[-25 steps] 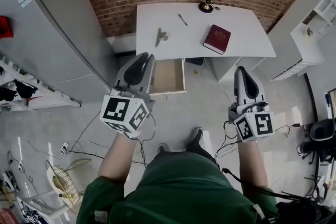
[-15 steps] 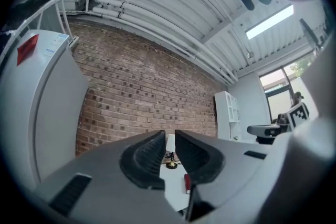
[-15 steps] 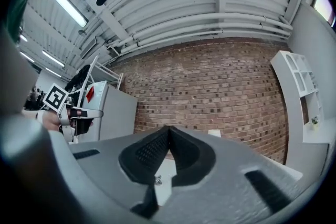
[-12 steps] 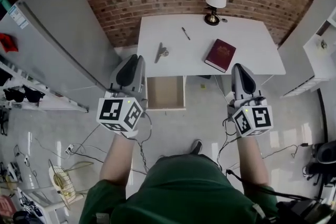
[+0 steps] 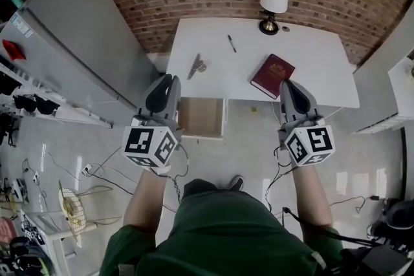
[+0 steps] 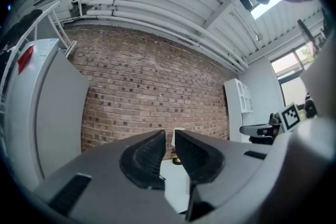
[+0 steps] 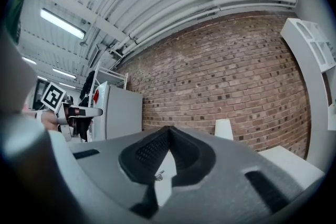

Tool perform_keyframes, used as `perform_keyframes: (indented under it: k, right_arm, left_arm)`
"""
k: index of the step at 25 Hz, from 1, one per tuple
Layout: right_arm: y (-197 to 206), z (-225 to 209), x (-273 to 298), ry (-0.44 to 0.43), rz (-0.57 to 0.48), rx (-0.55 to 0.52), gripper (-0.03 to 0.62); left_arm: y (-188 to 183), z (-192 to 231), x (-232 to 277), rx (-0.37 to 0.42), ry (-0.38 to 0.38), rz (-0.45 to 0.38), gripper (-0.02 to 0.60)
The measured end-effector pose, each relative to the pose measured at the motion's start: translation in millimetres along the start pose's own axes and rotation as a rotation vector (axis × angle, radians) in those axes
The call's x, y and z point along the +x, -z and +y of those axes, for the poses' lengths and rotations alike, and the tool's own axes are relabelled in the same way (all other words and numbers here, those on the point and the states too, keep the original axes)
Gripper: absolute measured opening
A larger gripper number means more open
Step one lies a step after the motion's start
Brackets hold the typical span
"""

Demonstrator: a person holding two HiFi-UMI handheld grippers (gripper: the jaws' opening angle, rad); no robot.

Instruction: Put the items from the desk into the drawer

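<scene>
A white desk [image 5: 304, 55] stands against the brick wall. On it lie a dark red book [image 5: 273, 75], a black pen [image 5: 231, 43] and a metal clip [image 5: 196, 65], with a lamp [image 5: 273, 2] at the back. A drawer [image 5: 202, 117] stands pulled out under the desk's left part, and it looks empty. My left gripper [image 5: 169, 79] is held level just left of the drawer; its jaws [image 6: 169, 136] show a narrow gap with nothing in it. My right gripper [image 5: 288, 83] is shut and empty [image 7: 168, 129], its tip just before the book's near corner.
A tall grey cabinet [image 5: 71, 42] stands left of the desk. A white shelf unit [image 5: 404, 81] is at the right. Cables [image 5: 97, 171] and a wire basket [image 5: 72, 210] lie on the floor at the lower left. The person's legs fill the bottom of the head view.
Both grippers have moved forward to the desk's front edge. The right tip has come up to the book. Neither gripper's jaws have changed.
</scene>
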State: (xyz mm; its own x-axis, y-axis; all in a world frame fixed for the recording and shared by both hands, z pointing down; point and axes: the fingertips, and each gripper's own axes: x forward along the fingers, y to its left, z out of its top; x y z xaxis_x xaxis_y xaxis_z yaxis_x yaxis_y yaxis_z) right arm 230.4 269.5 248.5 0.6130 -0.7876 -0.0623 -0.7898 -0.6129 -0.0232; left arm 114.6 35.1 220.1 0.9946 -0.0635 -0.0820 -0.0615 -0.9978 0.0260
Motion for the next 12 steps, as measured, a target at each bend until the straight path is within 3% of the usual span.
perform_keyframes:
  k: [12]
  right_arm:
    - [33.7,-41.2,60.4,0.015,0.061,0.007,0.002]
  left_arm:
    - [40.5,30.9,46.7,-0.028,-0.037,0.065,0.051]
